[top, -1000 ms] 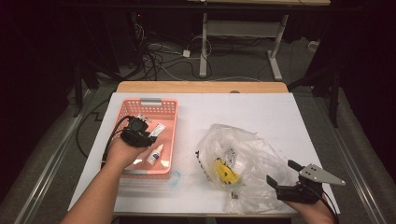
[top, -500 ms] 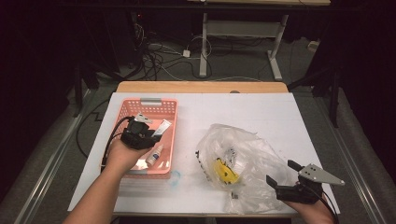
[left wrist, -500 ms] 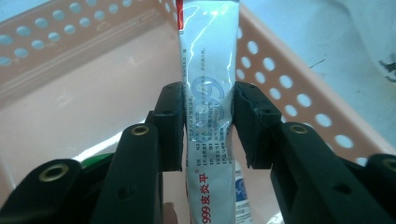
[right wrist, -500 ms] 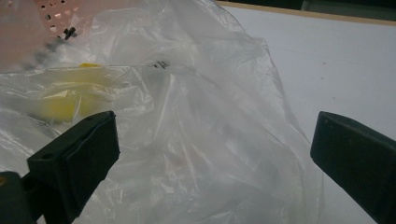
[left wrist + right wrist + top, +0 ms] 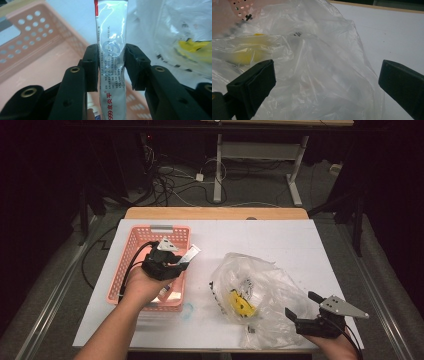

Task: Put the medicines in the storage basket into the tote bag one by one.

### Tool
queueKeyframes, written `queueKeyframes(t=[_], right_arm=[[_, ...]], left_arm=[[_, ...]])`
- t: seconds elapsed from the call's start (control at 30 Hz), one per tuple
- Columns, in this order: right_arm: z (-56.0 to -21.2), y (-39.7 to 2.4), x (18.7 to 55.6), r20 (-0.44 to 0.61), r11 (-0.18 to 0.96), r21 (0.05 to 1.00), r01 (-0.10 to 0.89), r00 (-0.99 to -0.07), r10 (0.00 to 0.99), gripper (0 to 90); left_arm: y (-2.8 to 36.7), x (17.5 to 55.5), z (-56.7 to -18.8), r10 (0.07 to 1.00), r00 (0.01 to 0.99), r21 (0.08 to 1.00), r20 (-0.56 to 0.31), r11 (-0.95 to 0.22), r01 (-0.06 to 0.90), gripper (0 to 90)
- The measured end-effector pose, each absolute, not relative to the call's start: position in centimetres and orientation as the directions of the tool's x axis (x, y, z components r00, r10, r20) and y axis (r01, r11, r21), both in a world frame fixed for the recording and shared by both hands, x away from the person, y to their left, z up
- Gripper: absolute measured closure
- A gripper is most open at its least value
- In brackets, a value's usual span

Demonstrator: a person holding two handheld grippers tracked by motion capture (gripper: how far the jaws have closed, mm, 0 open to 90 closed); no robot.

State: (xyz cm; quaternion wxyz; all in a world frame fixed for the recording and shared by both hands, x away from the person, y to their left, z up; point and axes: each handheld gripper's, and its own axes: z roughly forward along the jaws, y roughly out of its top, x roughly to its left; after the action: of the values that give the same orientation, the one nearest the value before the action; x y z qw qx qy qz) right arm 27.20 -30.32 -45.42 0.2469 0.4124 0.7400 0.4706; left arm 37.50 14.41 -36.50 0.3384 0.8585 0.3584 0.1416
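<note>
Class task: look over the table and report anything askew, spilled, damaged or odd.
Nothing spilled or broken. The plastic bag lies crumpled on the table, and the left tool holds a tube over the basket rim.

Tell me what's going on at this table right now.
A person works with two handheld grippers. The left gripper is shut on a white ointment tube, holding it above the pink basket beside the clear plastic bag. The right gripper is open at the bag's near edge, with plastic between its jaws but not pinched. Something yellow sits inside the bag.
</note>
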Motion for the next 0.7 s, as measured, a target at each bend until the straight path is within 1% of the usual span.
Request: queueKeyframes(t=[0.47, 0.7], right_arm=[[-45.4, -30.4, 27.2, 0.026, 0.213, 0.901, 0.378, -0.538, 0.843, 1.7], [-45.5, -30.3, 27.2, 0.028, 0.214, 0.9, 0.379, -0.54, 0.841, 1.7]], left_arm=[[9.0, 36.3, -35.4, 0.605, 0.796, 0.688, 0.001, -0.579, 0.439, 63.0], [6.7, 35.9, -35.1, 0.563, 0.827, 0.689, 0.001, -0.599, 0.407, 63.0]])
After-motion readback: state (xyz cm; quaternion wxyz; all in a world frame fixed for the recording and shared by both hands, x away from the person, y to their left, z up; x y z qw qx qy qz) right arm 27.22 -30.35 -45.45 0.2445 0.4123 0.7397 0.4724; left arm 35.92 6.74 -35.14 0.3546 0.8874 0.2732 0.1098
